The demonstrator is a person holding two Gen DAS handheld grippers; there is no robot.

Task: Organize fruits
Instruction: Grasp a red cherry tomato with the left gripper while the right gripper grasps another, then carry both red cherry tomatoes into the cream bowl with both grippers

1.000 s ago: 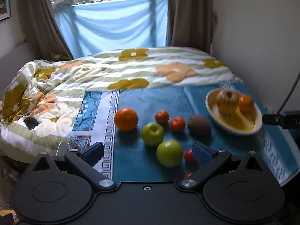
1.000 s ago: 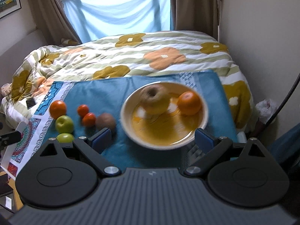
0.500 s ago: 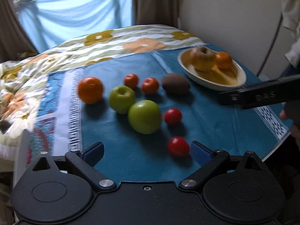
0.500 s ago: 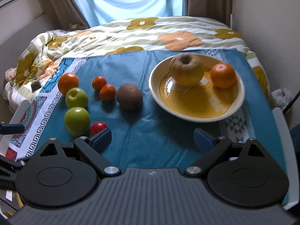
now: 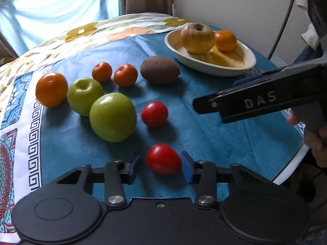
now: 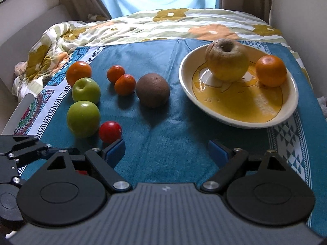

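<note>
A red tomato (image 5: 163, 158) lies on the blue cloth (image 5: 204, 138) at the near edge. My left gripper (image 5: 160, 163) is closing on it, its right pad against the skin. Farther back lie a second tomato (image 5: 154, 114), two green apples (image 5: 112, 117), an orange (image 5: 51, 89), two mandarins (image 5: 125, 75) and a brown kiwi (image 5: 160, 70). The cream bowl (image 5: 204, 64) at the back right holds a yellowish apple (image 5: 197, 37) and an orange (image 5: 225, 40). My right gripper (image 6: 166, 151) hangs open over bare cloth before the bowl (image 6: 235, 122), with nothing between its fingers.
A flowered quilt (image 6: 143, 26) covers the bed behind the cloth. The wall (image 5: 235, 4) stands close on the right. The table's edge (image 5: 290, 173) runs at the near right, beside the person's hand (image 5: 314, 138) on the right gripper.
Both grippers have come down toward the table. The left one's jaws went from wide open to closed around the near tomato. The right gripper stays open.
</note>
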